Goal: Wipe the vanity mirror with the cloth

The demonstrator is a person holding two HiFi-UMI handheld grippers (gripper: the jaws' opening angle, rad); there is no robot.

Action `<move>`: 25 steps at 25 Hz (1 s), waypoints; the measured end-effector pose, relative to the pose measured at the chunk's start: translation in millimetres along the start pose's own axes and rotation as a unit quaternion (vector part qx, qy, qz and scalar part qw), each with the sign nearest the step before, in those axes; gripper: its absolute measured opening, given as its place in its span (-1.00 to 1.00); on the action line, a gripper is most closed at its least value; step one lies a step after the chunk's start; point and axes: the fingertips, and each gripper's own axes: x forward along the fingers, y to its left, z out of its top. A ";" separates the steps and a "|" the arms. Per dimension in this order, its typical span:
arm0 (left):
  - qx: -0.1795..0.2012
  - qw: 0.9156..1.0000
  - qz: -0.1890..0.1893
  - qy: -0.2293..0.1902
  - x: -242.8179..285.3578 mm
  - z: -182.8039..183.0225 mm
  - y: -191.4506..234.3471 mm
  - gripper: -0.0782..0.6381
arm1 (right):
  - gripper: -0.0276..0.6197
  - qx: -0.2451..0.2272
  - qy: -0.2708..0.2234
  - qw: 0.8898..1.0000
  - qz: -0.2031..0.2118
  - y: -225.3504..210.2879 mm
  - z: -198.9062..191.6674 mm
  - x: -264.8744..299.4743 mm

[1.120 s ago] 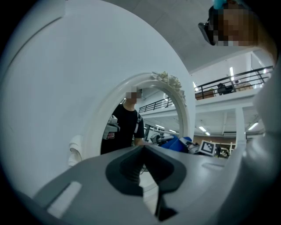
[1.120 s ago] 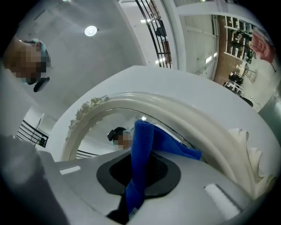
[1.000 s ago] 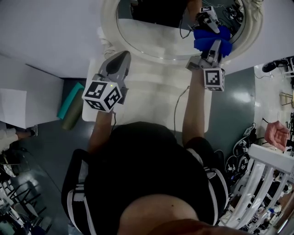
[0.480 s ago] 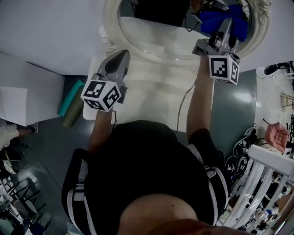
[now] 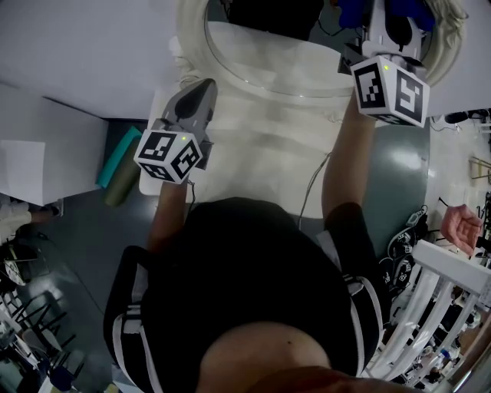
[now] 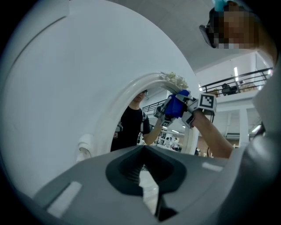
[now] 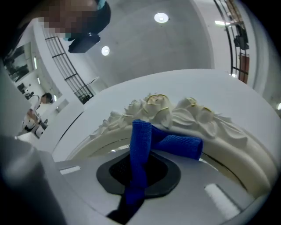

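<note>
The oval vanity mirror (image 5: 261,57) in its cream frame (image 5: 188,46) stands at the back of a white vanity top (image 5: 261,161). My right gripper (image 5: 386,23) is raised at the mirror's upper right, shut on the blue cloth (image 5: 349,11). In the right gripper view the cloth (image 7: 142,145) runs up out of the jaws of the right gripper (image 7: 140,173) against the frame's carved flower crest (image 7: 162,110). My left gripper (image 5: 201,88) hovers shut and empty by the frame's lower left. From the left gripper (image 6: 142,154) I see the frame's arch (image 6: 131,94) and the cloth (image 6: 178,105).
A teal roll (image 5: 119,161) lies on the dark floor left of the vanity, next to a white panel (image 5: 23,180). A white rack (image 5: 437,292) with cables and another person's hand (image 5: 460,226) are at the right. A cable (image 5: 311,192) hangs down across the vanity top.
My right gripper has carried the blue cloth up the mirror's right side toward the top of the frame. The left gripper has barely moved.
</note>
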 end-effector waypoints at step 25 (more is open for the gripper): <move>-0.017 0.999 0.024 0.018 -4.6 -18.9 25.4 -0.76 | -0.83 -0.438 0.182 0.828 0.298 187.3 -260.9 -92.3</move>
